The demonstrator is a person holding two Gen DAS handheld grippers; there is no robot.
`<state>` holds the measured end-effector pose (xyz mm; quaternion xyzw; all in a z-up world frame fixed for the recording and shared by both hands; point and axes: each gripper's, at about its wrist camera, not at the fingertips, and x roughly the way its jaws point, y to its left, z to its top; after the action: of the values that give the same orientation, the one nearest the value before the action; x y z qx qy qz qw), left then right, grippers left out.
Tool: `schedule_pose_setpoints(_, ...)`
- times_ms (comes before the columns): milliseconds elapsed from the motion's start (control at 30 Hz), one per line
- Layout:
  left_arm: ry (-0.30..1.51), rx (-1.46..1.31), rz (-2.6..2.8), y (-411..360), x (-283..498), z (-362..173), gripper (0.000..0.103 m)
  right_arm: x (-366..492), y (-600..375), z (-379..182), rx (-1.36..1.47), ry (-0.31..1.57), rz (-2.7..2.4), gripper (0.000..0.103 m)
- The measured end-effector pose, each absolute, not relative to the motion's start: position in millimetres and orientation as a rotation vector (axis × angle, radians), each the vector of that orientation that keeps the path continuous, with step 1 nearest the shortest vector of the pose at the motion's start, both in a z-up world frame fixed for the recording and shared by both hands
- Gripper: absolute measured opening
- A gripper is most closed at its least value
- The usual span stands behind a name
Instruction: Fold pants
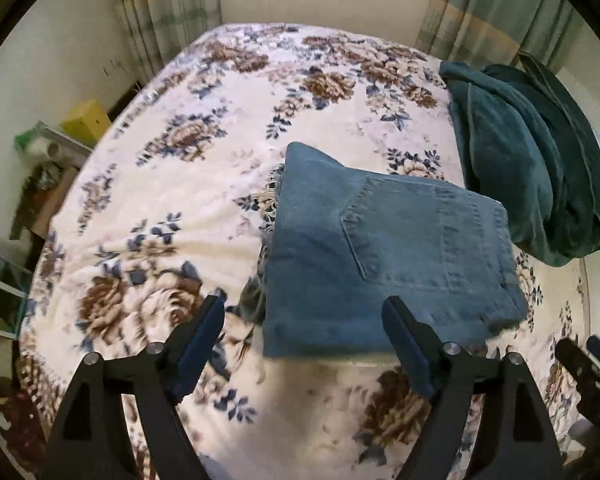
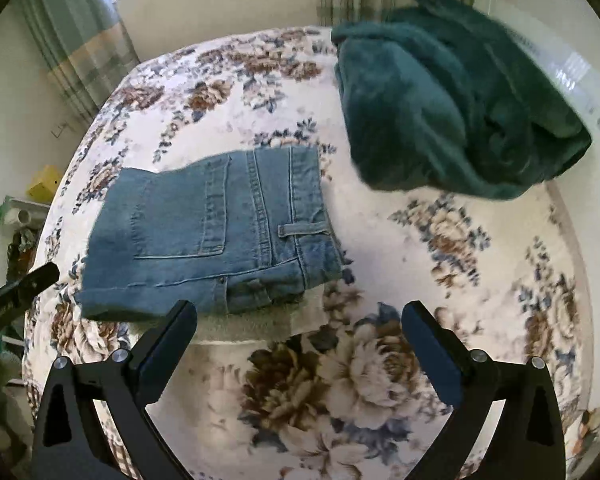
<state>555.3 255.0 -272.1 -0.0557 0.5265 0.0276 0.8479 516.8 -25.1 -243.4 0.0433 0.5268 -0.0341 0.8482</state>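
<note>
The pants are laid as a folded denim packet on the bed, on its flowered cover, a little toward the near edge. A wide free band of cover is seen to the left of the packet and behind it, up to the far edge under the curtains. In front of the packet a narrower strip of cover is left before the near edge.

On the right, a dark green blanket is heaped near the far corner of the packet, and less room is given there. Beside the bed, on the left, a yellow box is seen.

The left hand-held gripper is held over the near edge of the packet, its jaws spread wide and nothing between them. The right hand-held gripper is held just before the near right corner, likewise spread and empty.
</note>
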Motion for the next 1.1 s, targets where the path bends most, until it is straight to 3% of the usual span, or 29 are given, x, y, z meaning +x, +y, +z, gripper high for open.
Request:
schedule_pose_setpoints(633, 0.844, -0.067, 0.1, 194.6, 355.1, -89.4, 0.08, 299.3, -49.9, -35.1, -0.011, 0.859, 0.059, 0.103)
schedule_pose_setpoints(1100, 0.713, -0.046, 0.076, 176.4, 237.8, -13.3, 0.08, 138.8, -63.1, 85.6, -0.014, 0.709, 0.085, 0.103)
